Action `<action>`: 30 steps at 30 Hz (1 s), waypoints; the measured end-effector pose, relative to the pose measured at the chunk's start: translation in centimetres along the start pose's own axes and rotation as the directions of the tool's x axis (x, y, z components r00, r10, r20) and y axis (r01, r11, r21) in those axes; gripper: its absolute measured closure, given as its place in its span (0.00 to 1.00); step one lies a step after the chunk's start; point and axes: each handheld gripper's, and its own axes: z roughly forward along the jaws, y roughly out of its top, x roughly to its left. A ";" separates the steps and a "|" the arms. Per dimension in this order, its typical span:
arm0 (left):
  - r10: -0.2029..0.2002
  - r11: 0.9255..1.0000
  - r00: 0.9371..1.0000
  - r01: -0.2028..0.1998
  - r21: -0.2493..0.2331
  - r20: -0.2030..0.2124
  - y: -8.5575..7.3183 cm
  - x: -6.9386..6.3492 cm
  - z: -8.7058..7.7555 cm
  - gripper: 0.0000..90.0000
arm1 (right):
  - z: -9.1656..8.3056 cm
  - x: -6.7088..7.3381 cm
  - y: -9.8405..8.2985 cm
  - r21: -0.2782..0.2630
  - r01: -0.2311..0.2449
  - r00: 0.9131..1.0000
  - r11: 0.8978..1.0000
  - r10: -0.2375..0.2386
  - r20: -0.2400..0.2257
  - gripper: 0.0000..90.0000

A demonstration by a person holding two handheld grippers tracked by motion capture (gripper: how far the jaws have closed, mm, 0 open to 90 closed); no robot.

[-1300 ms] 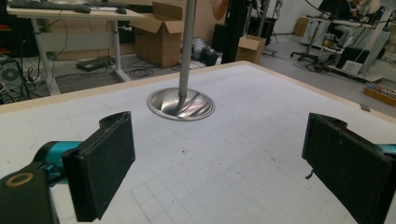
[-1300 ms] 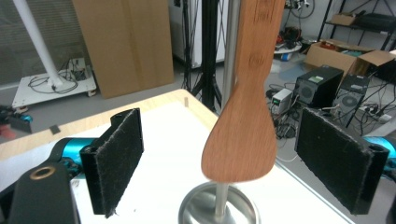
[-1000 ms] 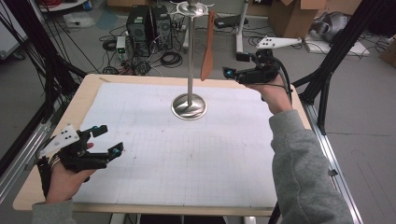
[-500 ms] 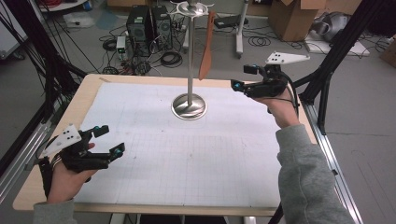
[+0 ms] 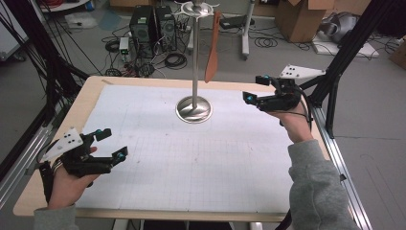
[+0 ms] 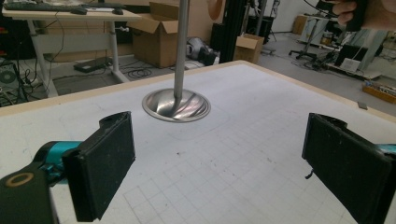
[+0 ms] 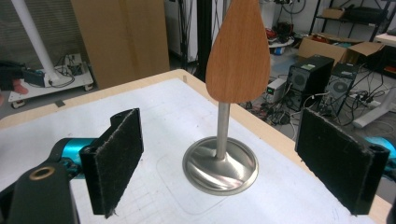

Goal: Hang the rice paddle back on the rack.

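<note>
A metal stand [image 5: 194, 108] with a round base and a tall pole rises from the far middle of the table. A wooden spatula [image 5: 212, 49] hangs from the stand's top, blade down; its blade [image 7: 238, 56] is close in the right gripper view, in front of the pole. My right gripper [image 5: 257, 89] is open and empty, held above the table right of the stand and pointing toward it. My left gripper [image 5: 111, 142] is open and empty over the near left corner, with the stand's base [image 6: 176, 104] ahead of its jaws.
A white gridded mat [image 5: 191, 158] covers the wooden table [image 5: 86, 98]. Black frame posts [image 5: 344, 52] stand at the table's right and left. Computer towers [image 5: 149, 24], cables and cardboard boxes [image 5: 299, 17] lie on the floor beyond the far edge.
My right gripper has drawn back to the right and toward the near side, away from the hanging spatula. The left gripper has barely shifted.
</note>
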 end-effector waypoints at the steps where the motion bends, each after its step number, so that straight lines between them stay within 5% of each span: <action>1: -0.001 1.000 1.000 0.001 0.000 0.001 0.0 0.0 0.0 0.11 | -0.1 0.1 -0.1 0.014 0.008 1.000 1.000 -0.008 0.000 0.16; 14: 0.000 1.000 1.000 0.000 0.005 0.001 -0.1 0.0 0.1 0.11 | -1.8 1.2 -2.0 -0.003 0.033 0.999 0.999 -0.033 -0.004 0.16; 30: -0.007 1.000 1.000 0.007 0.004 -0.005 -0.2 0.1 -0.1 0.11 | -4.1 1.1 -5.2 0.017 0.008 1.000 1.000 -0.008 0.004 0.16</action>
